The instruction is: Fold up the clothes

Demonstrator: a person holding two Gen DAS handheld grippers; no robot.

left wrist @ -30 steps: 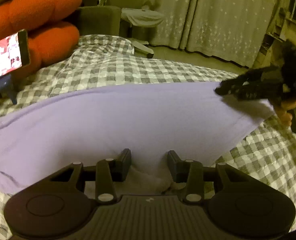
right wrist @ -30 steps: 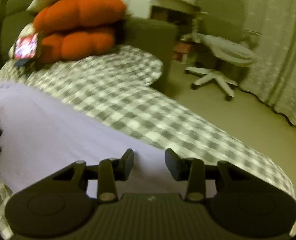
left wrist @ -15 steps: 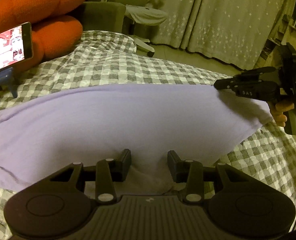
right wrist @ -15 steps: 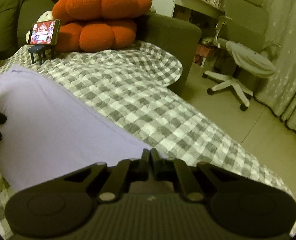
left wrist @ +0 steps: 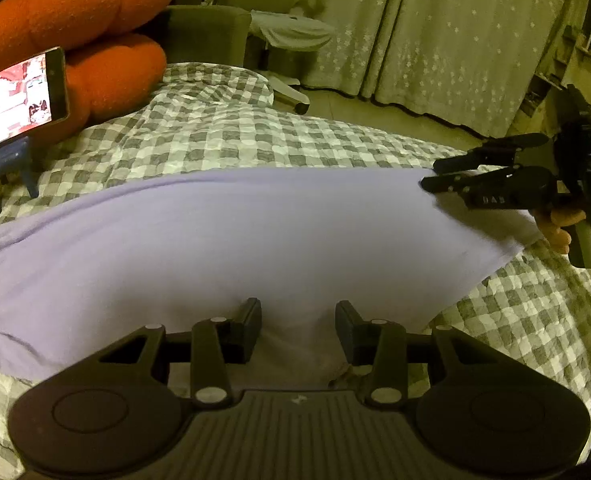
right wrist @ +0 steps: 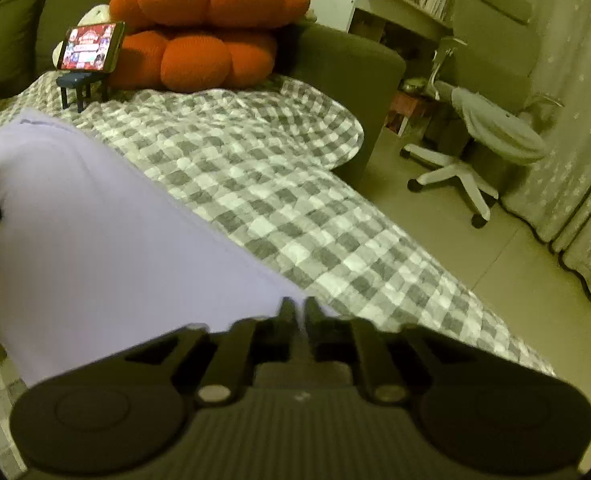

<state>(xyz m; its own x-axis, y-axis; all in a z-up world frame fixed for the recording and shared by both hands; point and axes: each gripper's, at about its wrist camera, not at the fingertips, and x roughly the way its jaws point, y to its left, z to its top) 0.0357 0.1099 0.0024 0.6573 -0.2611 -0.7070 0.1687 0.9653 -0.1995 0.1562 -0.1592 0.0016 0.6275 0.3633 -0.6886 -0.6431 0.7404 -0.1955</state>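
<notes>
Lilac cloth (left wrist: 231, 240) lies spread flat on a grey-and-white checked blanket (right wrist: 255, 184), its far long edge straight with bare blanket beyond it. At the near edge the left gripper (left wrist: 298, 326) rests with fingers wide apart over the fabric, while at the end corner the right gripper (right wrist: 299, 314) has its fingers pinched narrow on the cloth's edge. Behind the blanket stand orange cushions (right wrist: 203, 24), a lit phone (right wrist: 91, 46) on a small stand, a white swivel chair (right wrist: 475, 148) on open floor, and curtains (left wrist: 435, 36).
</notes>
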